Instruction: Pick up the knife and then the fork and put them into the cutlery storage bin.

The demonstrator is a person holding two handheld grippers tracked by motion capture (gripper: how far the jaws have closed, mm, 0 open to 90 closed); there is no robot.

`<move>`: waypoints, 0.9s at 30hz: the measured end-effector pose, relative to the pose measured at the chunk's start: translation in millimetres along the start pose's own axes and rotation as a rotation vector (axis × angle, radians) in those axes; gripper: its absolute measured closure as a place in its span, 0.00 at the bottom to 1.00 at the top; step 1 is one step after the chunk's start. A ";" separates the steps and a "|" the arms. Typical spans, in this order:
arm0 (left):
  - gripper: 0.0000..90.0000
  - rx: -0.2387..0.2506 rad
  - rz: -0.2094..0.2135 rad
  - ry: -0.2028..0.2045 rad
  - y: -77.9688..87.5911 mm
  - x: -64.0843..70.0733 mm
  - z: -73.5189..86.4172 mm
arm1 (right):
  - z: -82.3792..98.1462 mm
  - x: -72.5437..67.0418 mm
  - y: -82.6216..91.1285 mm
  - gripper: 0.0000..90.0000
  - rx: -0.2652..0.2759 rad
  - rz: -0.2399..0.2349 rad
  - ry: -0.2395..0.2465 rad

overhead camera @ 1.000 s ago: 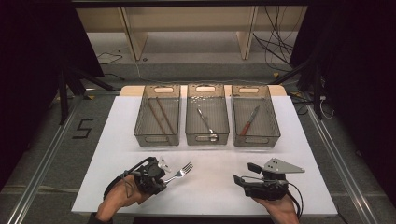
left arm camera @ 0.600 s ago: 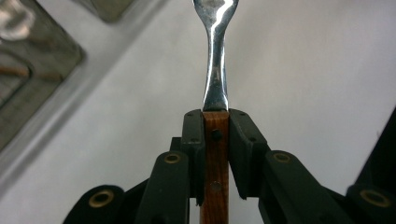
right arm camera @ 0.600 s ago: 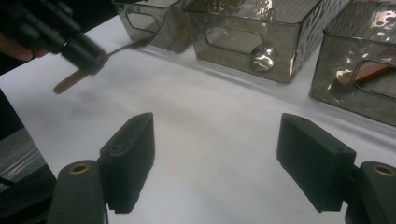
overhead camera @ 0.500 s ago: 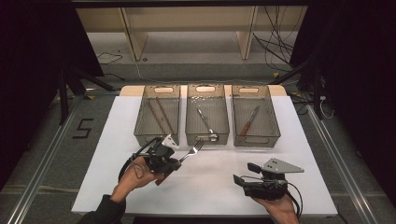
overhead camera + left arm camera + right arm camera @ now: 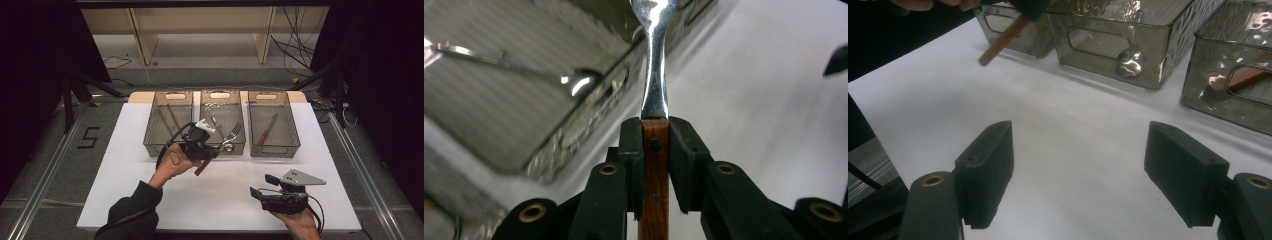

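A white bench [image 5: 150,195] stands on a grey floor, with a pale wooden shelf frame [image 5: 145,35] and loose cables [image 5: 295,45] behind it and a black numeral 5 [image 5: 88,137] marked on the floor at its left. Three clear plastic bins sit in a row along the bench's far side. The left bin [image 5: 168,96] holds brown sticks, the middle bin [image 5: 221,96] holds metal cutlery, among it a spoon [image 5: 574,82], and the right bin [image 5: 273,96] holds a wooden-handled knife [image 5: 265,131]. The left hand-held gripper [image 5: 212,150] is raised at the near wall of the middle bin, its jaws closed tight on the wooden handle of a fork [image 5: 231,135]; the fork's metal tines point out over that bin's near end, and the handle's tail sticks down below the jaws. The bin's near wall lies directly under the fork. The right hand-held gripper [image 5: 260,186] rests low over the bench's near right part, well apart from the bins, its jaws spread wide with nothing but bare white surface between them.
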State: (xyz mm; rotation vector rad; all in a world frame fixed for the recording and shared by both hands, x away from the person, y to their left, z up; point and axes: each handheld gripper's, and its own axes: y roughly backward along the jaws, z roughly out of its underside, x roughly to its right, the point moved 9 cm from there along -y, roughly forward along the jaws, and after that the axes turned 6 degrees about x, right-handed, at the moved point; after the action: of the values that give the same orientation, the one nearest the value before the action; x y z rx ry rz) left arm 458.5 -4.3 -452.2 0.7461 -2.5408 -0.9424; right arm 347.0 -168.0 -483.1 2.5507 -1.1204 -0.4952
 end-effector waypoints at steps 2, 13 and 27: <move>0.85 0.017 0.007 0.006 -7.3 3.2 -12.3 | -0.3 0.1 0.7 0.32 0.003 0.000 0.002; 0.85 0.053 0.017 0.028 -41.8 3.8 -53.8 | -0.6 1.7 2.7 0.32 0.013 -0.003 -0.002; 0.85 0.108 0.016 0.039 -60.0 3.2 -93.2 | -0.6 0.9 2.8 0.32 0.013 -0.009 -0.005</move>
State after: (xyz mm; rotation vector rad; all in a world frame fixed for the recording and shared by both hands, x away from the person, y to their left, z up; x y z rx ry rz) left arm 520.9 -91.7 -424.6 0.7662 -2.5763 -0.7822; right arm 346.0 -170.5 -481.5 2.5680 -1.1182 -0.4985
